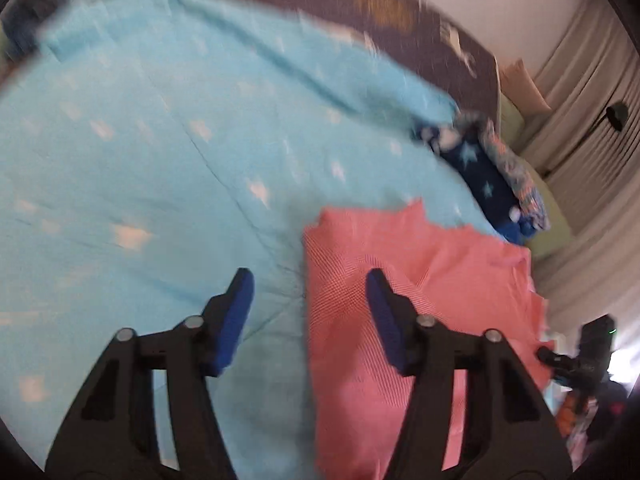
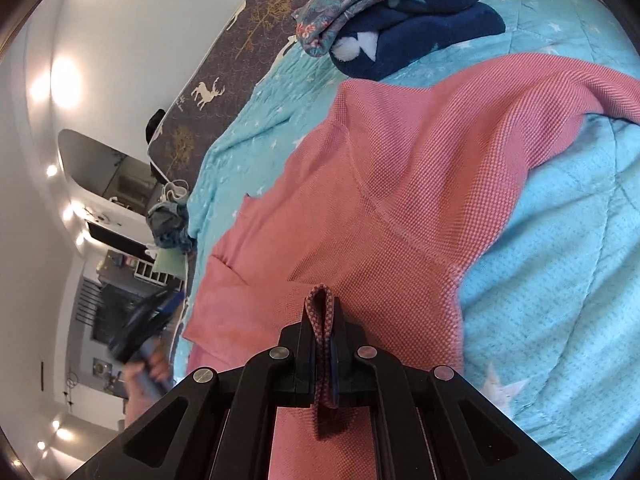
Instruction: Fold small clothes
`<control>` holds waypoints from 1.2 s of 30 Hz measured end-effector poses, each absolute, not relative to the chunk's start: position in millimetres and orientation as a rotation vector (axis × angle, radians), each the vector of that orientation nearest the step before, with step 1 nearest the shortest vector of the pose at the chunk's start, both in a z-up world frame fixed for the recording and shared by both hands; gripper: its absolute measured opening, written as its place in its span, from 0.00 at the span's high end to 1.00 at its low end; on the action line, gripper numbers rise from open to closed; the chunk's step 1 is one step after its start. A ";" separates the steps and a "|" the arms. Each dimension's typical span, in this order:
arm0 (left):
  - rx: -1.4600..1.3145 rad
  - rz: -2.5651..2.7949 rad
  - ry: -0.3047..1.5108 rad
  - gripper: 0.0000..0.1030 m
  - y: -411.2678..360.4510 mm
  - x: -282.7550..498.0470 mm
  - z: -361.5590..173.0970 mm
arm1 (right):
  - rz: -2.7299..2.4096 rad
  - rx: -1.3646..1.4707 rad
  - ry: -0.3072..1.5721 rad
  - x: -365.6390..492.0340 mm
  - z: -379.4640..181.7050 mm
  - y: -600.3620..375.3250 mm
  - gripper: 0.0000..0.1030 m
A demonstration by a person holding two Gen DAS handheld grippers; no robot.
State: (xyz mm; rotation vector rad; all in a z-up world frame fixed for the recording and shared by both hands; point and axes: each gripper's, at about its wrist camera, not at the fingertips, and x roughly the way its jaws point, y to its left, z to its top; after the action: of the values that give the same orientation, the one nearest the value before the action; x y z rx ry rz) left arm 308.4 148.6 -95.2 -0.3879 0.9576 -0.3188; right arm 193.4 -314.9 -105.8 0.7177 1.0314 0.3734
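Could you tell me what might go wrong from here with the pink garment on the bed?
The right gripper pinches only a thin fold of the pink garment, so it might slip out. The left gripper stands open, one finger over bare quilt, and may catch the quilt too.

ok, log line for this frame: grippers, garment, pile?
left gripper: open, over pink top's edge | right gripper: shut on pink top | folded pile: on blue quilt
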 end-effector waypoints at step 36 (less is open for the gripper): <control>-0.134 -0.335 0.916 0.60 119.1 296.4 -98.0 | 0.341 0.687 1.042 209.5 -103.7 -309.2 0.62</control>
State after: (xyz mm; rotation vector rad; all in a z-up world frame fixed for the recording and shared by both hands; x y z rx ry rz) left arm 296.4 119.1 -98.0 -0.1339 0.9164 -0.3346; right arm 209.5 -309.2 -103.7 0.6866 1.0418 0.3410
